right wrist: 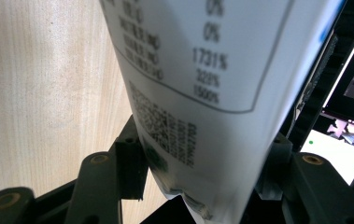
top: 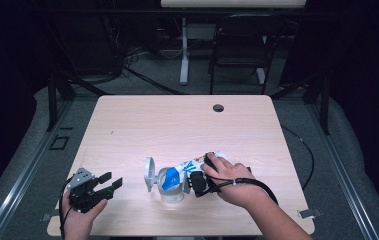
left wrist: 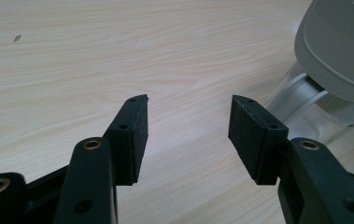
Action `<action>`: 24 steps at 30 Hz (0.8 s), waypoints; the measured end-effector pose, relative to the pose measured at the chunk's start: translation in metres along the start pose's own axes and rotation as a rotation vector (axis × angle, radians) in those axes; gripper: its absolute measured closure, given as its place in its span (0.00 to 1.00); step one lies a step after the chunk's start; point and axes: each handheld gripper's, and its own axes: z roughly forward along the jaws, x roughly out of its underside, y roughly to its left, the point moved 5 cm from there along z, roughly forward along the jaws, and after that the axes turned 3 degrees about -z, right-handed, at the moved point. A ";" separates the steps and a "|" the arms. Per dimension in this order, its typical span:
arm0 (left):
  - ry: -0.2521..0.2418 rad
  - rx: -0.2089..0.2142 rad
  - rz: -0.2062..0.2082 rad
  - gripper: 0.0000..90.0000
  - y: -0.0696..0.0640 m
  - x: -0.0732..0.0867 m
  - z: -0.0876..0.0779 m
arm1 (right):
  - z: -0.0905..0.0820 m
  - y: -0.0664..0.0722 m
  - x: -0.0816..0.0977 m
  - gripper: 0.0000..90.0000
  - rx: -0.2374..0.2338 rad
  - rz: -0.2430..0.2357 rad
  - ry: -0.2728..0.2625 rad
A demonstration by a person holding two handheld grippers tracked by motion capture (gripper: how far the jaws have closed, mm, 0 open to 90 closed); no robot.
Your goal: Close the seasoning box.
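A white and blue pouch [top: 183, 171] is tilted with its end over a clear container [top: 172, 194] near the table's front edge. The container's grey lid [top: 150, 175] stands open on its left. My right gripper [top: 193, 181] is shut on the pouch. In the right gripper view both jaws of the right gripper [right wrist: 202, 161] press the sides of the pouch [right wrist: 202, 70], whose printed label faces the camera. My left gripper [top: 111, 181] rests open at the front left, apart from the container. The left gripper [left wrist: 188, 112] has bare table between its pads, with the lid [left wrist: 338, 46] and the container [left wrist: 305, 107] to the right.
The light wooden table [top: 177, 125] has a round cable hole [top: 218, 107] near its far edge. Behind it stand a dark chair [top: 239, 45] and a white table leg [top: 184, 50]. A lit screen [right wrist: 352, 93] shows behind the pouch in the right gripper view.
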 end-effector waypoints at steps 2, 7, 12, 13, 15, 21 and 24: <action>0.000 0.000 -0.001 0.53 0.000 0.000 0.000 | 0.000 0.000 0.000 0.53 0.001 0.000 0.002; 0.000 -0.001 0.000 0.53 0.000 0.000 0.000 | -0.001 -0.001 0.000 0.53 0.003 -0.008 0.009; 0.000 0.001 0.001 0.53 0.000 0.000 0.000 | -0.001 -0.001 0.000 0.53 0.002 -0.008 0.009; 0.000 0.001 0.000 0.53 0.000 0.000 0.000 | -0.001 -0.001 0.000 0.53 0.002 -0.009 0.009; -0.007 0.001 -0.001 0.53 -0.001 0.000 0.001 | -0.001 0.000 0.000 0.53 0.002 -0.008 0.011; -0.008 0.002 0.000 0.53 -0.001 0.000 0.001 | -0.001 -0.001 -0.001 0.53 0.006 -0.016 0.013; -0.007 0.000 0.001 0.53 -0.001 0.000 0.001 | -0.001 -0.001 -0.001 0.53 0.005 -0.016 0.014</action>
